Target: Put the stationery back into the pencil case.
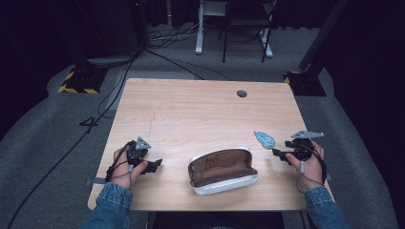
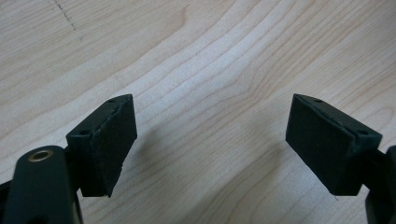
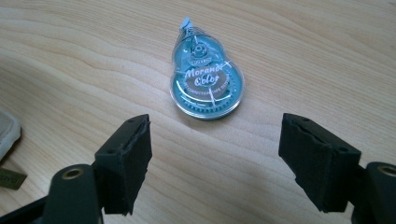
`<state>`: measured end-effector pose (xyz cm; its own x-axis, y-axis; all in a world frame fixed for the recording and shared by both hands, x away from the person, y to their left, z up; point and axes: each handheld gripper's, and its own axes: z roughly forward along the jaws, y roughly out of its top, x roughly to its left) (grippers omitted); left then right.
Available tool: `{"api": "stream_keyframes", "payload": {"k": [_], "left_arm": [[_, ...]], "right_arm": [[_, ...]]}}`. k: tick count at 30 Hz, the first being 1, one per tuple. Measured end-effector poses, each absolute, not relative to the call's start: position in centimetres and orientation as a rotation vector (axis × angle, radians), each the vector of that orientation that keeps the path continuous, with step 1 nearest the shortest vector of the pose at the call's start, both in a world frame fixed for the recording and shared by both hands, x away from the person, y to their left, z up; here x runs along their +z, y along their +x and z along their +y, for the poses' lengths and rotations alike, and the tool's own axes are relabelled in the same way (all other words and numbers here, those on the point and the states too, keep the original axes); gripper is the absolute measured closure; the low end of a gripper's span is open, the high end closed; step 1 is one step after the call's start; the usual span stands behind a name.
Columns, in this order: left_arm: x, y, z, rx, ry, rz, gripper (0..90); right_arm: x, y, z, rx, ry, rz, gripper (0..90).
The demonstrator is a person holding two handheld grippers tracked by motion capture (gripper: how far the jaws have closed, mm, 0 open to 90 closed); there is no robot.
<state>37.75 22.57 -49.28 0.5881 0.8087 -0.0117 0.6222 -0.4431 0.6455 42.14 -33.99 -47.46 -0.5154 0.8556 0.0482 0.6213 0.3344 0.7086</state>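
An open pencil case [image 1: 222, 170] with a brown lining and a white shell lies near the table's front edge, between the two hands. A teal correction-tape dispenser [image 1: 264, 139] lies flat on the wood to its right. In the right gripper view the dispenser [image 3: 207, 83] sits just ahead of my right gripper [image 3: 215, 165], whose jaws stand apart with nothing between them. The right gripper [image 1: 278, 153] points left toward the case. My left gripper [image 1: 157, 163] rests low at the left of the case, and its jaws [image 2: 211, 140] are wide apart over bare wood.
The wooden table [image 1: 200, 109] has a round cable hole [image 1: 241, 93] at the back right. Beyond it stand a desk frame [image 1: 234, 28], floor cables and dark stands with striped bases [image 1: 76, 81]. A corner of the case [image 3: 8, 130] lies left of the right jaws.
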Motion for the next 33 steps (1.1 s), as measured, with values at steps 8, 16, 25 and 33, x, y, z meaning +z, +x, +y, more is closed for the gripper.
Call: {"api": "stream_keyframes", "payload": {"k": [8,16,25,33], "left_arm": [[-49.8,36.9,23.1,0.405,2.194,1.173,16.6],[-50.4,36.2,23.5,0.433,2.133,1.152,15.6],[-50.5,36.0,23.5,0.443,2.124,1.169,15.2],[-50.5,36.0,23.6,0.441,2.124,1.170,15.2]], "right_arm": [[-47.0,43.2,-33.1,0.942,1.305,2.302,27.4],[-47.5,44.6,-32.0,0.892,1.296,2.340,23.4],[-48.4,45.9,-31.3,0.869,1.278,2.356,22.1],[-49.0,46.6,-31.0,0.865,1.258,2.358,21.9]]}}
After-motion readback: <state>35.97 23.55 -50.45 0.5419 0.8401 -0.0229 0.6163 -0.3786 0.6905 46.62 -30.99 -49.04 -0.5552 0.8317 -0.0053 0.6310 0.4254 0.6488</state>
